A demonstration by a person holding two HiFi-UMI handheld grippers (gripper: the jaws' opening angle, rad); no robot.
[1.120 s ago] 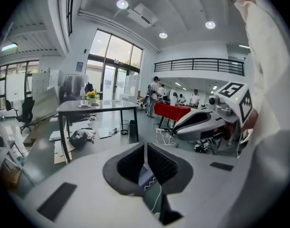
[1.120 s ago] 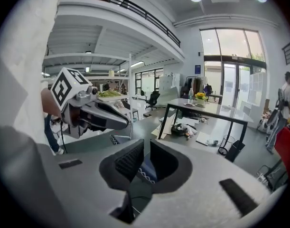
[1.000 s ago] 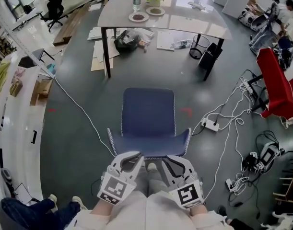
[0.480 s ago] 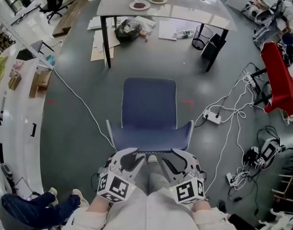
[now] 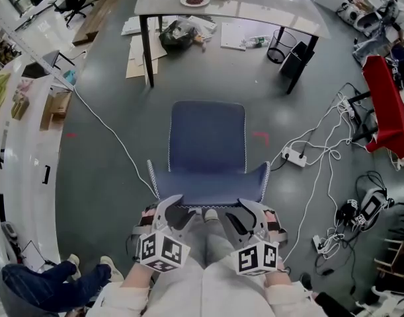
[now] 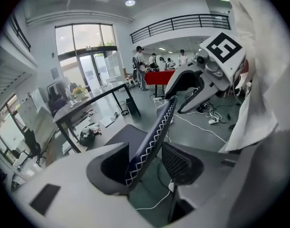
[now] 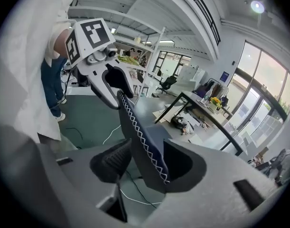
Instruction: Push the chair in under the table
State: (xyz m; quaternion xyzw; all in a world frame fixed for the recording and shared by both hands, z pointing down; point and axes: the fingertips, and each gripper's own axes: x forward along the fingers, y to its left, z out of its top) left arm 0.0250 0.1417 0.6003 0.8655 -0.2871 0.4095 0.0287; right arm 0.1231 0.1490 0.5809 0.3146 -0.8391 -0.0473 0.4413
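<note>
The left claw point(image 5: 180, 207) and the right claw point(image 5: 233, 209) both straddle the stitched top edge of the blue padded chair point(image 5: 207, 152). Their jaws have just been opening and now stand wide, clamping nothing. A push from here could let that edge slip out, or tip the chair forward.

The chair stands on the grey floor, well apart from the grey-topped bench point(image 5: 254, 12). The way ahead looks open. Still, a white cable point(image 5: 102, 127) runs just beside the chair's left, while a black bag point(image 5: 175, 41), papers point(image 5: 238, 37) and a black wire bin point(image 5: 278, 45) crowd the space by the bench's 2 black legs point(image 5: 147, 51).

No text is legible, only square coded markers on the left gripper point(image 5: 181, 211) and right gripper point(image 5: 232, 212).
</note>
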